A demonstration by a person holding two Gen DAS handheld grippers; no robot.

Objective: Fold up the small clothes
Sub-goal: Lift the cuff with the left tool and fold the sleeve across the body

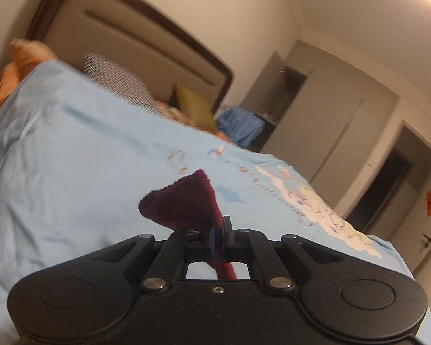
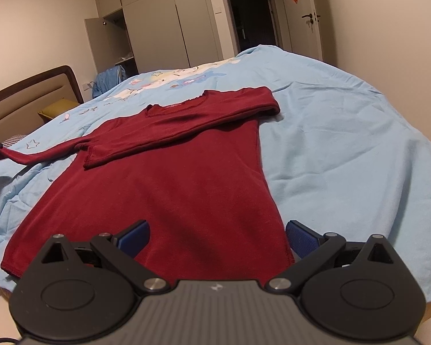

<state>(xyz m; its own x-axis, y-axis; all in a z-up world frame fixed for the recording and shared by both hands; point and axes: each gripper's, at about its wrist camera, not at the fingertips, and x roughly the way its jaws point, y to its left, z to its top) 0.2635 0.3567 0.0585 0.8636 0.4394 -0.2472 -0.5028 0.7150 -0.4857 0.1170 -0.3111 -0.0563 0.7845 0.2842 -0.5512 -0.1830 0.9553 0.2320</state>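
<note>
Left wrist view: left gripper (image 1: 217, 231) pinches fuzzy maroon shirt (image 2: 169, 178) cuff; right gripper (image 2: 217, 237) gapes.

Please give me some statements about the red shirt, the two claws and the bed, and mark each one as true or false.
1. The left claw is shut on a sleeve of the red shirt. True.
2. The right claw is shut on the shirt's hem. False: its jaws stand open and hold nothing.
3. One sleeve lies folded across the chest of the shirt. True.
4. The shirt lies on a white sheet. False: the bed sheet is light blue.
5. The wardrobe has all doors shut. False: one door stands open.
</note>
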